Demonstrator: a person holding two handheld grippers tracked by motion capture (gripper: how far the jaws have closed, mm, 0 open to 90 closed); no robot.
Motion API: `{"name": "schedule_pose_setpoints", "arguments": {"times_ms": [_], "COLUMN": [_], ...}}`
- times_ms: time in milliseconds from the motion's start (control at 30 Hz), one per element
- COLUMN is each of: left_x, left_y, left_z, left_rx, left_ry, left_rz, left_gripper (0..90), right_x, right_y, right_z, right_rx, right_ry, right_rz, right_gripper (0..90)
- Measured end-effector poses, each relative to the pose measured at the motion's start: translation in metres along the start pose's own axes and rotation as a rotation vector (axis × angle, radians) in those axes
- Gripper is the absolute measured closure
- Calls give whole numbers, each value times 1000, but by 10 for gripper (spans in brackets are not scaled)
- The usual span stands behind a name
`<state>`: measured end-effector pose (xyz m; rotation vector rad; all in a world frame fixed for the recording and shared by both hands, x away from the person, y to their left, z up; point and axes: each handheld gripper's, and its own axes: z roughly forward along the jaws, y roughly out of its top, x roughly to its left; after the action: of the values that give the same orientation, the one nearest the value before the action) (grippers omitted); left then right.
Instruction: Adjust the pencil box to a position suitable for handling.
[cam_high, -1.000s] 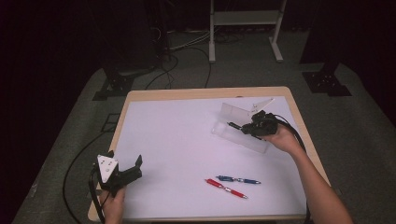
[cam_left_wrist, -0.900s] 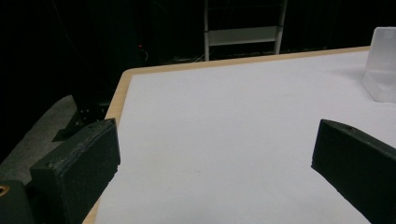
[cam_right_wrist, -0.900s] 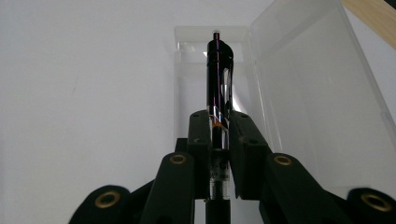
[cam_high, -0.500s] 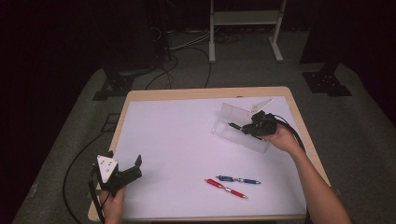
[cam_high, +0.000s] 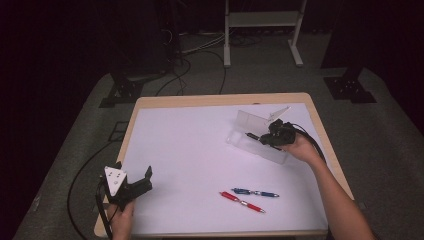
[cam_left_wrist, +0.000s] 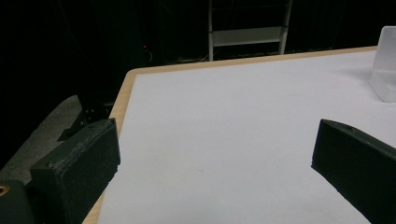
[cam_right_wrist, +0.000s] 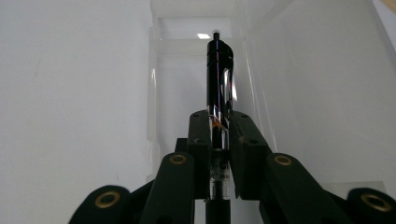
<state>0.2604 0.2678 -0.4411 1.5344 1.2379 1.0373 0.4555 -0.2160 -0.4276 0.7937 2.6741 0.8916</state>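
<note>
While the right gripper (cam_right_wrist: 218, 126) stays pinched on the black pen (cam_right_wrist: 218, 79) over the clear box (cam_high: 250, 131), nothing shifts, so release waits; the left gripper (cam_high: 134, 181) idles spread.

No text, label or number can be read anywhere.

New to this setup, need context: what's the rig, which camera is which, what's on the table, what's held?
No robot: a person holds a two-jaw gripper in each hand. The high view looks down on the table. The other two cameras ride on the grippers. The left gripper is open and holds nothing. The right gripper is shut on a black pen over a clear plastic box. A blue pen and a red pen lie near the front edge.
</note>
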Motion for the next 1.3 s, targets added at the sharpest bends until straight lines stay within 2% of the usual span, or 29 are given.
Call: {"name": "schedule_pose_setpoints", "arguments": {"times_ms": [633, 833, 1000, 1300], "left_x": [-1, 0, 0, -1], "left_y": [0, 0, 0, 0], "left_z": [0, 0, 0, 0], "left_rx": [-4, -5, -7, -10], "left_ry": [-2, -3, -2, 0], "left_rz": [-4, -6, -5, 2], "left_gripper": [4, 4, 4, 4], "right_x": [-4, -3, -4, -2], "right_y": [-4, -3, -4, -4], "right_z": [10, 13, 13, 10], "right_rx": [26, 33, 35, 29], "right_ry": [0, -1, -3, 7], "right_rz": [-9, -26, -16, -15], "right_gripper": [782, 782, 780, 692]}}
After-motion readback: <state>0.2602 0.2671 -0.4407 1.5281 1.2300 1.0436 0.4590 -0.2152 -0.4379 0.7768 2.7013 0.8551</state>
